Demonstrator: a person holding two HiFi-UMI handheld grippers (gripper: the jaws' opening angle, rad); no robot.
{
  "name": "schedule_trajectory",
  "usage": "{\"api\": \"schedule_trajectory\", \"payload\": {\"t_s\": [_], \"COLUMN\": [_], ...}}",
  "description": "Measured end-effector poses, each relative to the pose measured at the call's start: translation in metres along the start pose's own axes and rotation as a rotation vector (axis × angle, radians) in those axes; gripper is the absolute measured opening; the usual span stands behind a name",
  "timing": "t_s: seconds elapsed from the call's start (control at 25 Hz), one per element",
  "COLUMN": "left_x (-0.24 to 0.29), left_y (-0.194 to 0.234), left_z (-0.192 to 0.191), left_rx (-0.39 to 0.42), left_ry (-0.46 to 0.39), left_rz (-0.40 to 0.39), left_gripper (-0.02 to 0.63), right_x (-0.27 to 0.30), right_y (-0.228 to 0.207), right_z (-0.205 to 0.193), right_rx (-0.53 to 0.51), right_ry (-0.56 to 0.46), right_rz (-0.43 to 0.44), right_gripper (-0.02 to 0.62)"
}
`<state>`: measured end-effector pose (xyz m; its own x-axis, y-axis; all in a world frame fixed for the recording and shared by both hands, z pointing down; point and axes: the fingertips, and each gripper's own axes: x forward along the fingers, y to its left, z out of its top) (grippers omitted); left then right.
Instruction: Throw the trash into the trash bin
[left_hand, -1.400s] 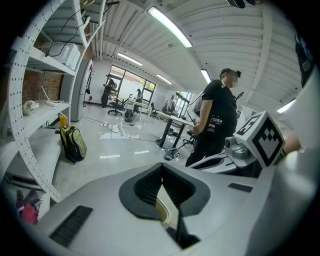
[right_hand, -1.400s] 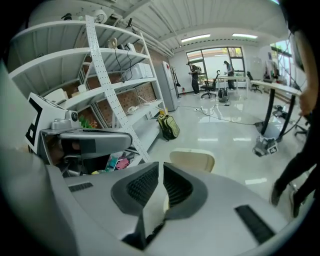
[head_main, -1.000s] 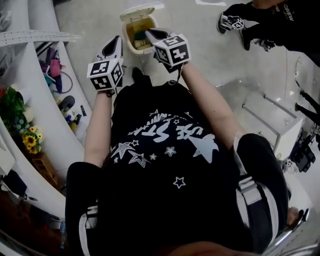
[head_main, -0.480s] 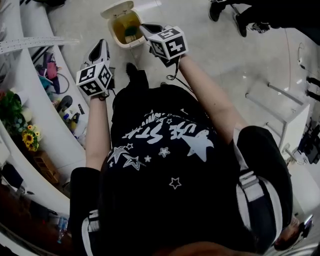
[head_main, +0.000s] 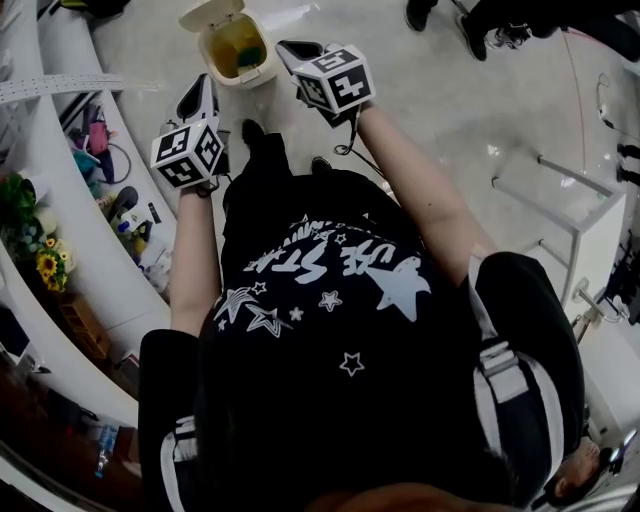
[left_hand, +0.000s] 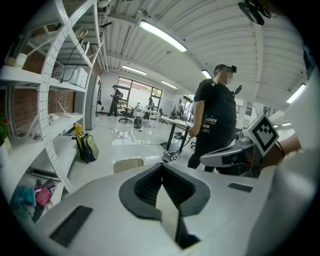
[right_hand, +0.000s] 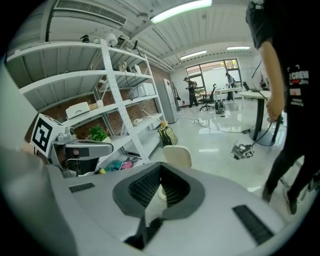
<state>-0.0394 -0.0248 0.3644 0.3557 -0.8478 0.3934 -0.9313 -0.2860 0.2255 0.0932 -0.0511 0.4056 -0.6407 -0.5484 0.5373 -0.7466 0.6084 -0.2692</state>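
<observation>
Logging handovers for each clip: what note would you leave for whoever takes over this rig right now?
Left tool: shut, nothing between its jaws.
Right tool: shut, also empty.
Trash bin: on the floor just ahead of both tools, lid up; its contents are too small to identify.
Done: probably the drop, since neither tool carries anything.
Left: confirm the drop landed inside the bin, and close the lid if that is wanted.
</observation>
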Motion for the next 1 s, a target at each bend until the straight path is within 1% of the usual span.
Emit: {"api": "schedule_trajectory", "payload": {"t_s": [0.36,0.76,1.0], "left_x": [-0.034,-0.061,-0.068], "left_y": [-0.055,-0.090,-0.103], "left_z": [-0.013,-0.023,-0.023], "left_rx": [0.004,0.004,0.011], "left_ry": [-0.036,-0.061,-0.073], "left_rz": [-0.005,0.006,-0.002], "left_gripper": [0.011,0.011,0.011], "right_x": [-0.061,-0.105,-0.116], "right_y": [0.003,0.007,0.006], "right_z": [-0.033,-0.046,-0.054], "right_rx": [-0.013,-0.040,-0.032], "right_ry": [-0.012,-0.022,-0.021], "right_rz": [0.002,0.011,0.005], "right_gripper": [0.006,0.006,0.006]}}
